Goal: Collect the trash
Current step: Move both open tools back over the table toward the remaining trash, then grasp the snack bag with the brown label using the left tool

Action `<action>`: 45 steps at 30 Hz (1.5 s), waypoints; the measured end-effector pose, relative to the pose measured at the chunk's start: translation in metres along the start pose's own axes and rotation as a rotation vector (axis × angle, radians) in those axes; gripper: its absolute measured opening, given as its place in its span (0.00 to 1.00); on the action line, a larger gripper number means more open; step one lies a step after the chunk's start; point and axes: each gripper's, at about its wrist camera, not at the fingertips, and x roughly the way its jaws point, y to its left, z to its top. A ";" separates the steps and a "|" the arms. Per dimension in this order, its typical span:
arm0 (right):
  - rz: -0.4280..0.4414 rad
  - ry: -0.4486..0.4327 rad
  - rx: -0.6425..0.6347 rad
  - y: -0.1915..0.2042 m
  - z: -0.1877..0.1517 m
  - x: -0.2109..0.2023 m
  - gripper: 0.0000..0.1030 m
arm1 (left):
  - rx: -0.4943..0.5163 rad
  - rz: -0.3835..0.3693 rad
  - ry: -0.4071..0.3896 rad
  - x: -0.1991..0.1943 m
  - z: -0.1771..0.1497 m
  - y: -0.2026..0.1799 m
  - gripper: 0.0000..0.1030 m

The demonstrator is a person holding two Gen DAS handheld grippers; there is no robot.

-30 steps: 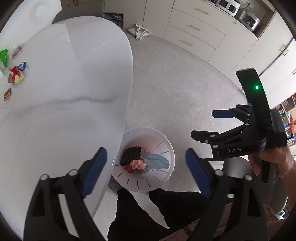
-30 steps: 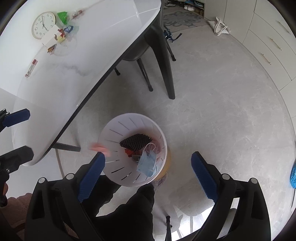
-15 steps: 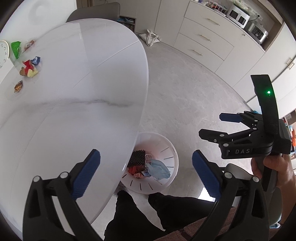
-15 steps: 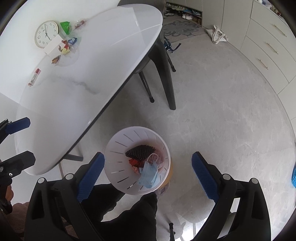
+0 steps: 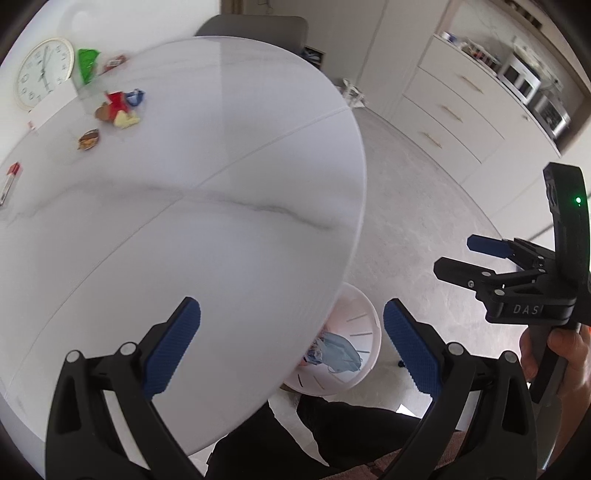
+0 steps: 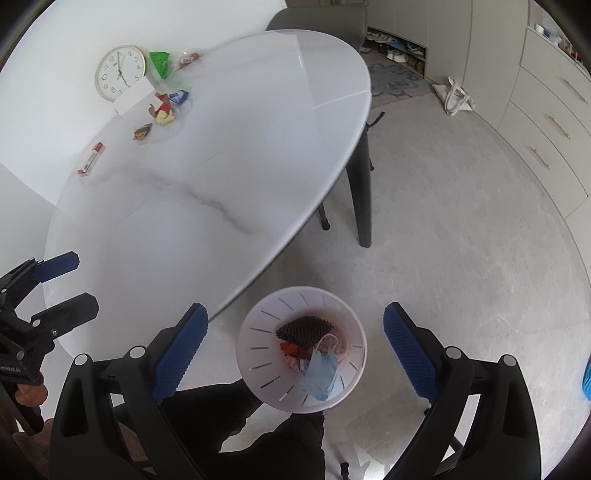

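Observation:
A white slotted bin stands on the floor beside the table, holding a blue face mask, a dark netted piece and red scraps. My right gripper hangs open and empty high above it. My left gripper is open and empty over the near edge of the white marble table, which hides part of the bin. Far across the table lie a green wrapper, a cluster of coloured wrappers, a brown wrapper and a red-white pack.
A round clock leans at the table's far end. A grey chair stands behind the table and dark table legs reach the floor. Cabinets line the right wall, with a tote bag on the floor. The person's dark trouser legs are below.
Both grippers have risen away from the bin. The left one has swung over the table, whose edge now covers part of the bin. A pinkish scrap blurred by the bin's rim is gone.

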 end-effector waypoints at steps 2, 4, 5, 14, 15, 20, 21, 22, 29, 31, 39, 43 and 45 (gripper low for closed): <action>0.004 -0.009 -0.014 0.009 0.009 0.001 0.93 | -0.028 0.016 -0.016 -0.005 0.002 0.013 0.92; 0.004 -0.022 -0.028 0.020 0.019 0.003 0.93 | -0.052 0.040 -0.032 -0.009 0.005 0.028 0.92; 0.008 -0.029 -0.035 0.026 0.025 0.004 0.93 | -0.065 0.049 -0.040 -0.011 0.007 0.035 0.92; 0.058 -0.073 -0.092 0.087 0.084 0.020 0.93 | -0.168 0.148 -0.099 -0.021 0.029 0.119 0.92; 0.063 -0.078 -0.098 0.095 0.090 0.021 0.93 | -0.174 0.156 -0.106 -0.021 0.032 0.128 0.92; 0.070 -0.088 -0.140 0.130 0.122 0.034 0.93 | -0.219 0.221 -0.137 -0.013 0.060 0.181 0.92; 0.071 -0.088 -0.146 0.135 0.127 0.037 0.93 | -0.226 0.233 -0.143 -0.010 0.067 0.191 0.92; 0.074 -0.087 -0.154 0.141 0.134 0.041 0.93 | -0.234 0.247 -0.153 -0.007 0.076 0.202 0.92; 0.064 -0.070 -0.180 0.166 0.173 0.070 0.95 | -0.269 0.325 -0.200 0.033 0.138 0.267 0.91; 0.061 -0.068 -0.183 0.172 0.182 0.079 0.97 | -0.282 0.336 -0.203 0.050 0.158 0.286 0.88; 0.047 -0.028 -0.217 0.198 0.225 0.123 0.97 | -0.384 0.354 -0.115 0.130 0.213 0.349 0.69; 0.049 -0.014 -0.233 0.209 0.243 0.138 0.97 | -0.412 0.360 -0.081 0.158 0.228 0.369 0.69; 0.047 -0.007 -0.248 0.214 0.252 0.145 0.97 | -0.417 0.359 -0.080 0.165 0.232 0.372 0.68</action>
